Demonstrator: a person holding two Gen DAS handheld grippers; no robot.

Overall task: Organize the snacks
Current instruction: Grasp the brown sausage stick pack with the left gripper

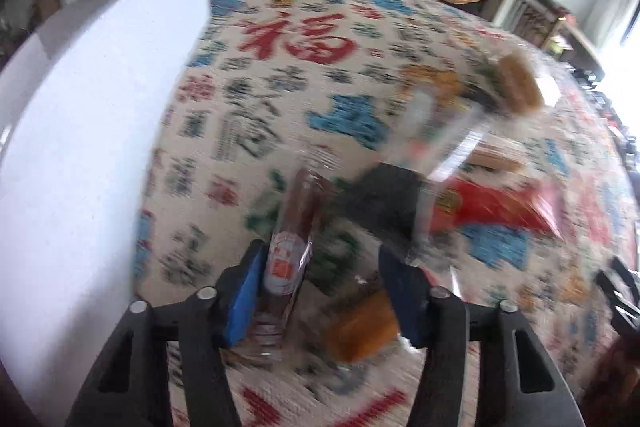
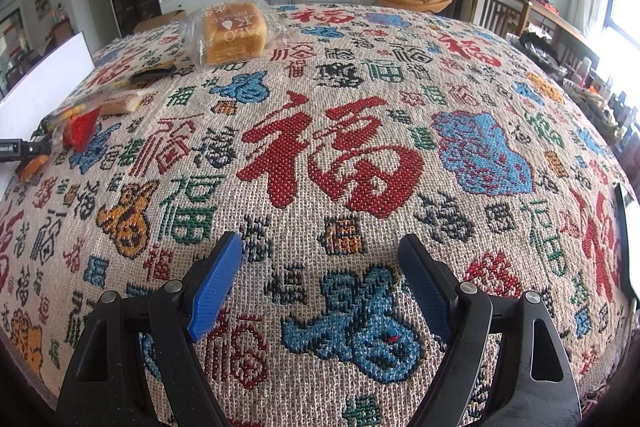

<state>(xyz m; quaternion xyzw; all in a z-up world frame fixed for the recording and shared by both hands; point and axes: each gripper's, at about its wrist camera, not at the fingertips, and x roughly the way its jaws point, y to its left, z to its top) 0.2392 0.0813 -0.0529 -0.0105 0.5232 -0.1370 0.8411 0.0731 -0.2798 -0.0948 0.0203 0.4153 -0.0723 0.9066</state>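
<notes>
Left wrist view, left to right:
- White box [image 1: 92,131]: tall flat wall at the far left, standing on the counter [image 1: 280,99], which wears a woven cloth of red, blue and green characters
- Left gripper [image 1: 320,291]: aimed steeply down at the cloth; jaws part-way apart. A sausage stick [image 1: 290,247] in clear wrap with a red-and-white label lies against the left blue pad; the right pad stands clear of it, so the stick sits between the jaws unpressed. View heavily blurred
- Small orange cake [image 1: 362,331] in clear wrap: just beside the right pad, low in the frame
- Black packet [image 1: 384,199], red packet [image 1: 496,207] and a wrapped brown cake [image 1: 520,87]: heaped to the right beyond the fingers, outlines smeared

Right wrist view, left to right:
- Same white box [image 2: 44,79] at the left edge, with the snack heap [image 2: 86,119] beside it
- Bread loaf [image 2: 232,35] in a clear printed bag: far side of the counter, well apart from the heap
- Right gripper [image 2: 320,283]: tilted down over bare cloth, jaws spread wide, nothing between the blue pads, released
- Background: television, sideboard with plants, orange chair
</notes>
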